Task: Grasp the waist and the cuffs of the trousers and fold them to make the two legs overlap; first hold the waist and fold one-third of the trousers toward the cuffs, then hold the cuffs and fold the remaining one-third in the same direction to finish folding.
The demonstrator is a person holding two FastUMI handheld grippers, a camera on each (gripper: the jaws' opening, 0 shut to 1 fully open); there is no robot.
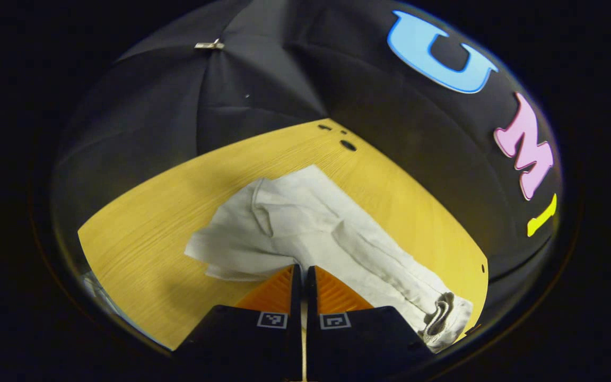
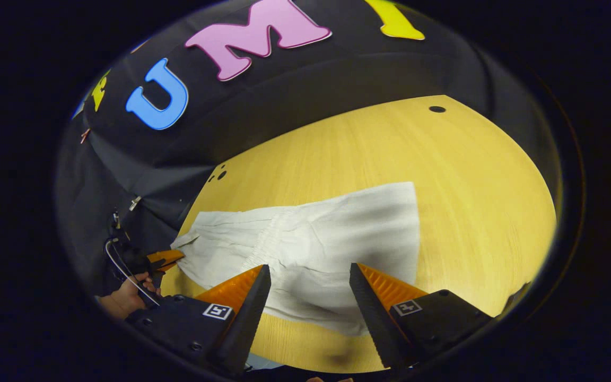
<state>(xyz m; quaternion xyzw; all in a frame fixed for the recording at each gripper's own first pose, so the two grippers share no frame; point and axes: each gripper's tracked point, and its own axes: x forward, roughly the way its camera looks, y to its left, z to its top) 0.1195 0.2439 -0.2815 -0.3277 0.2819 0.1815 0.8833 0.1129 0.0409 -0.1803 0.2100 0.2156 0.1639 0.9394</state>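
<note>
The pale trousers (image 2: 305, 249) are lying flat on the yellow wooden table (image 2: 470, 201), already partly folded, with an elastic waistband (image 2: 268, 239) showing as a gathered ridge across the middle of the cloth in the right gripper view. In that view their long axis is running side to side, from the table's far-left edge toward its centre. In the left gripper view the trousers (image 1: 316, 233) are stretching diagonally, from a wide folded part near the table's middle down to a bunched end (image 1: 446, 313) near the table edge at lower right.

The left gripper (image 1: 303, 273) is sitting at the near edge of the cloth with its jaws almost closed; whether any fabric is pinched between them cannot be told. In the right gripper view it (image 2: 170, 258) is appearing far off at the trousers' left end, with a hand (image 2: 128, 297) holding it. The right gripper (image 2: 310, 278) is hovering over the near edge with jaws wide apart, gripping nothing.

Small dark holes (image 2: 437, 109) are dotting the table, which is otherwise bare around the trousers, with nothing lying over them.
</note>
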